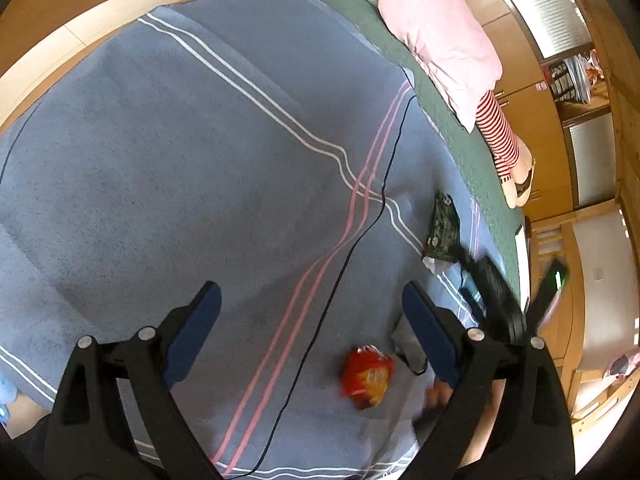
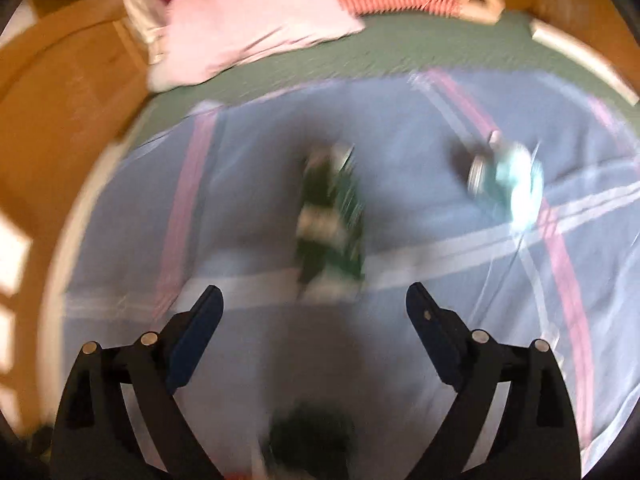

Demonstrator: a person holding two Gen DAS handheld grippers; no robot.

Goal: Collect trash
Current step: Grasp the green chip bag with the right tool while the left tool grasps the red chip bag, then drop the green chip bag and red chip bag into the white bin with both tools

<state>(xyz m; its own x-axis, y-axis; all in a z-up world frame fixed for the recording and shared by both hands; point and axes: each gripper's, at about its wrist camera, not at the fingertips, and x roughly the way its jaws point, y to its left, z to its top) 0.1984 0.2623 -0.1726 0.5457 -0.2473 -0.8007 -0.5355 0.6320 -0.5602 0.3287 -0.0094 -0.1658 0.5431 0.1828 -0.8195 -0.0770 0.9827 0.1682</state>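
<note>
My left gripper (image 1: 311,300) is open and empty above a blue striped blanket (image 1: 180,140) on a bed. A red and yellow snack wrapper (image 1: 366,376) lies just below and between its fingers, to the right. A dark green wrapper (image 1: 442,228) lies further off at the right, with my right gripper (image 1: 500,284) blurred beside it. In the blurred right wrist view my right gripper (image 2: 314,300) is open and empty, just short of the green wrapper (image 2: 332,216). A pale turquoise wrapper (image 2: 512,184) lies to its right.
A black cable (image 1: 360,232) runs across the blanket. A pink pillow (image 1: 440,40) and a doll with red striped legs (image 1: 498,136) lie on the green sheet (image 1: 460,140). Wooden bed frame and cupboards (image 1: 540,120) surround the bed. A dark shape (image 2: 312,440) sits low between the right fingers.
</note>
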